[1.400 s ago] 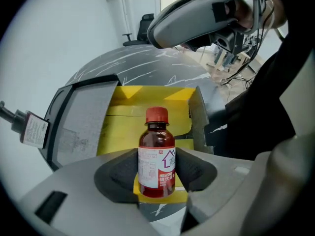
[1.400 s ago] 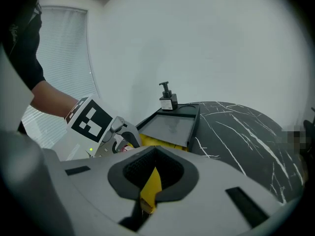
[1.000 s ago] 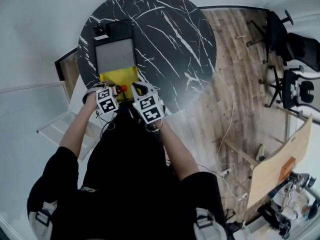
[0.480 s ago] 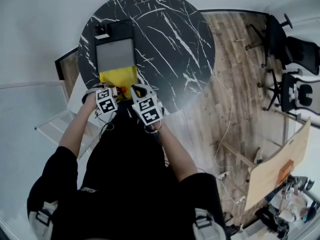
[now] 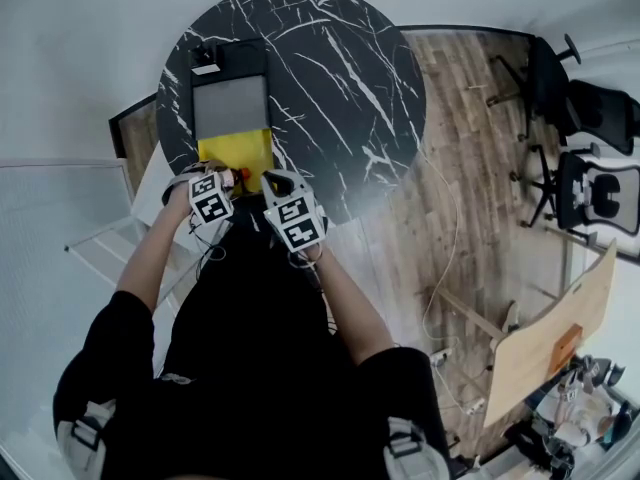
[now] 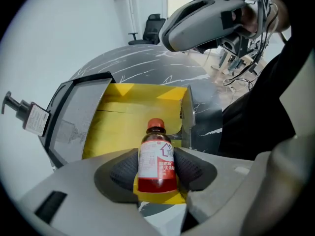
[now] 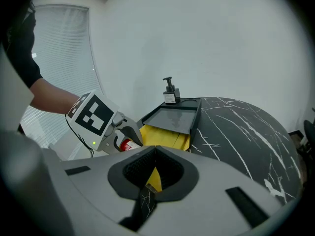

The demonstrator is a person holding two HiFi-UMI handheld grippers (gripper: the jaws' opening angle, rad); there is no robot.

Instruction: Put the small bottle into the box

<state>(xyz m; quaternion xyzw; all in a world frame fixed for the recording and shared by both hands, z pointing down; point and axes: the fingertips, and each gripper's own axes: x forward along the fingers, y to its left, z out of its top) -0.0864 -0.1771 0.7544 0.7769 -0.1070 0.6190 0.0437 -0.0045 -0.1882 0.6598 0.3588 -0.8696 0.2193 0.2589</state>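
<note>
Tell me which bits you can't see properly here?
The small bottle: head view, almost all hidden by the left tongs.
Label on the pump bottle: left gripper view, print too small.
Near edge of the box: left gripper view, the tongs cover it.

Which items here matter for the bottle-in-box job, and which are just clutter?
In the job:
- small bottle, held by the left gripper
- yellow box, open
- box flap, apparently pinched by the right gripper

Lying about:
- pump bottle at the far edge of the table
- office chairs off to the side
</note>
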